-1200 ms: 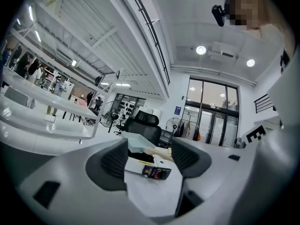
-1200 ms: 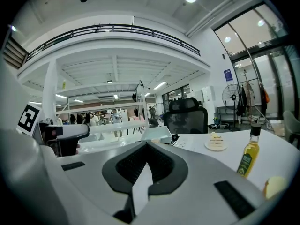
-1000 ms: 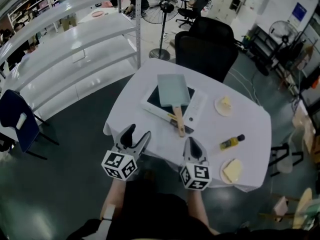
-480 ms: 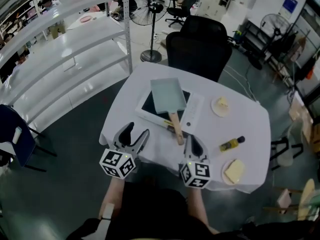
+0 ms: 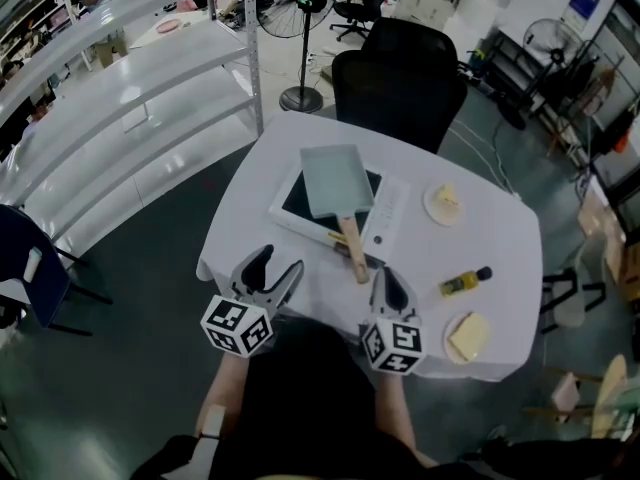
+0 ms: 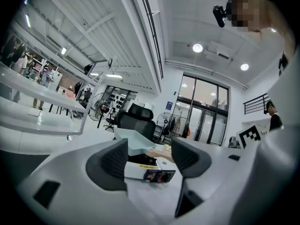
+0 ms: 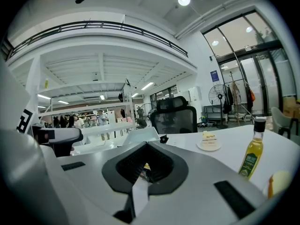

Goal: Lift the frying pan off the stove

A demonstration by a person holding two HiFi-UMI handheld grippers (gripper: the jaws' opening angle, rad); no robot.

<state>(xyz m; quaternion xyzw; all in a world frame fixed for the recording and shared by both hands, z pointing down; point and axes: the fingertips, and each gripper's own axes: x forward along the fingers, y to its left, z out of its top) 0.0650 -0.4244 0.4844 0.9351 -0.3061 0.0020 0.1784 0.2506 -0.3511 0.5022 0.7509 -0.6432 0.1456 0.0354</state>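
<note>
left gripper (image 5: pixel 278 262) fingers wide, empty; right gripper (image 5: pixel 386 276) fingers together; bottle (image 5: pixel 463 284) label unreadable.

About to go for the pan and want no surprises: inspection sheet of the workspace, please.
Surface: table, white cloth.
Job's things: frying pan on the stove, wooden handle toward the grippers.
Clutter: oil bottle upright; cake plate; second plate of food.
Grippers: left gripper open, empty; right gripper shut, empty; both clear of the pan.
Cables: nothing seen on the table.
Surroundings: office chair beyond the table, shelving, floor fan.
</note>
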